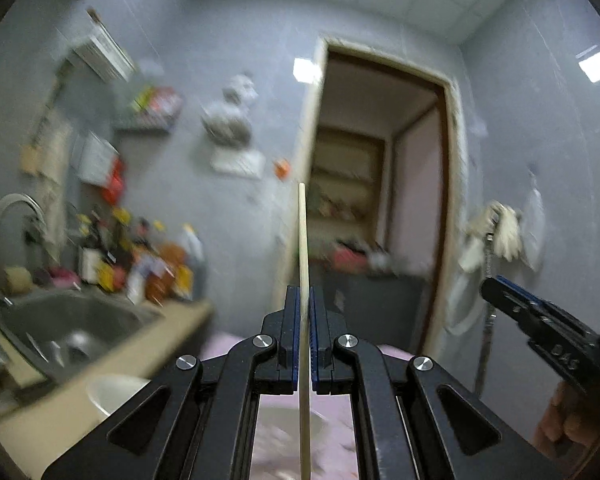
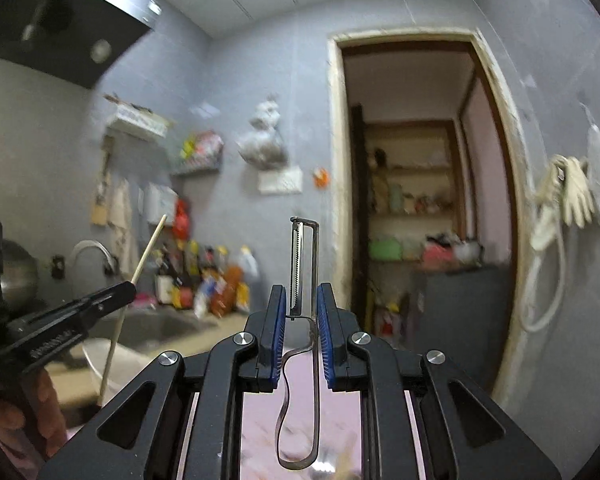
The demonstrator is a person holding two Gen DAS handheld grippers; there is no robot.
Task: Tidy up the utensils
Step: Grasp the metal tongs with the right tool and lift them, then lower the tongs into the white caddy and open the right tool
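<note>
The sink [image 2: 156,330] lies left of the doorway [image 2: 420,200], with shelves [image 2: 412,184] behind the doorway.

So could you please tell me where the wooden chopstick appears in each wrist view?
Left wrist view: the wooden chopstick stands centre frame, clamped in the left tool.
Right wrist view: it slants at lower left, in that same tool.
Shared landmark: the doorway.
</note>
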